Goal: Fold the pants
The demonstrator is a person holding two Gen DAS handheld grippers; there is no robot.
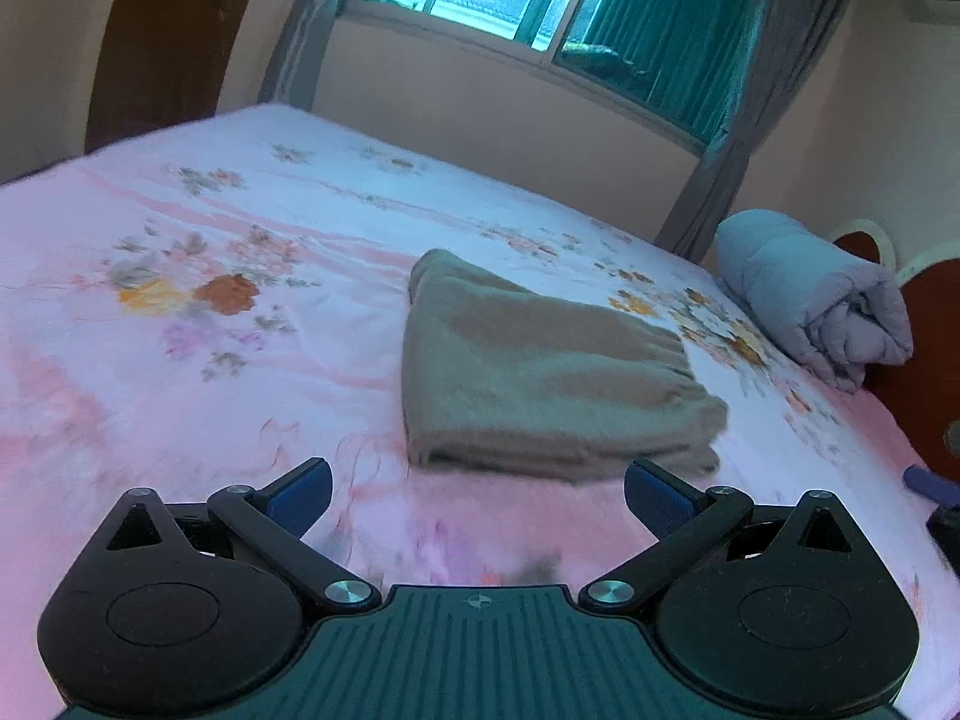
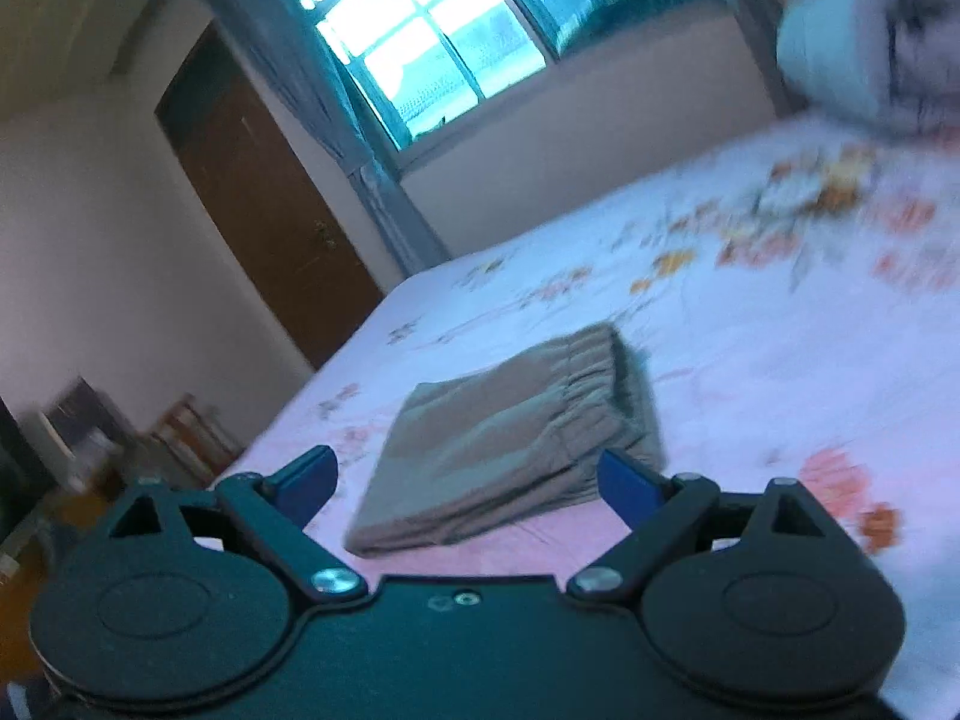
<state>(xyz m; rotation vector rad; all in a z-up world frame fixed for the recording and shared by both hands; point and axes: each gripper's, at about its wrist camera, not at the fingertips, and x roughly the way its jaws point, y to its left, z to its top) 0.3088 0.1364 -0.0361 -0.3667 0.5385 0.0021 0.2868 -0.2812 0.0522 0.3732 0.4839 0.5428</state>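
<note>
the grey-brown fabric pants point(image 1: 552, 372), folded into a compact rectangular bundle, are lying flat on the pink floral-printed bed sheet point(image 1: 198, 324), touched by neither tool. in the left wrist view the left black two-finger gripper with blue pads point(image 1: 478, 495) is hovering just short of the bundle's near folded edge, its jaws spreading wide and gripping nothing, with the pants sitting ahead of the gap and a little toward its right finger. in the right wrist view the right black two-finger gripper with blue pads point(image 2: 467, 483) is likewise standing wide apart and empty, and the pants point(image 2: 510, 438) are lying directly ahead between its fingers, the gathered elastic waistband point(image 2: 591, 372) facing the far side. a rolled pale blue quilt point(image 1: 822, 306) is resting near the bed's far right end, well apart from the pants. a teal-curtained window point(image 1: 540, 6) and a brown wooden door point(image 2: 264, 192) are showing on the walls beyond the bed. both views are blurring somewhat.
</note>
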